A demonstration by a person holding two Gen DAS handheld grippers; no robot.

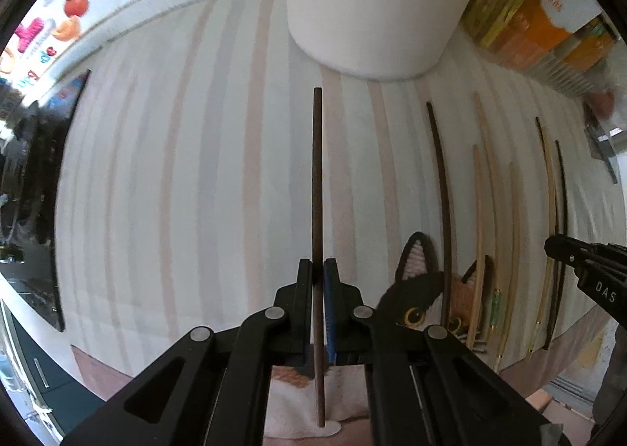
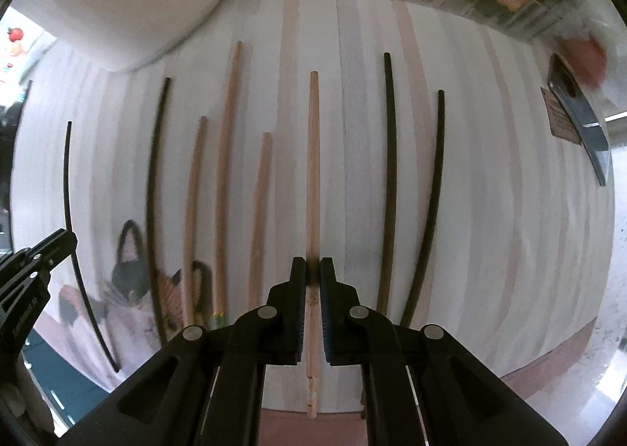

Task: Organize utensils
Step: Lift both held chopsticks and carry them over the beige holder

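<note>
Bench (image 1: 176, 171) under a striped cloth. White container (image 1: 372, 7) upright at the far edge, contents not visible in either view. Left wrist view only: cat-face patch (image 1: 415, 289) on the cloth, sharp. Right wrist view only: two dark chopsticks (image 2: 392, 171) lying right of centre. Left tool (image 1: 318, 269) pinches a dark chopstick (image 1: 317, 171). Right tool (image 2: 312, 269) pinches a light wooden chopstick (image 2: 312, 171). Remaining sticks lie side by side on the cloth.

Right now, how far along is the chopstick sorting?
Done: nothing visibly stowed; the white container shows no chopsticks from these views. In hand: left tongs shut on a dark chopstick, right tongs shut on a light wooden chopstick. Left: about six loose chopsticks on the striped mat.
</note>
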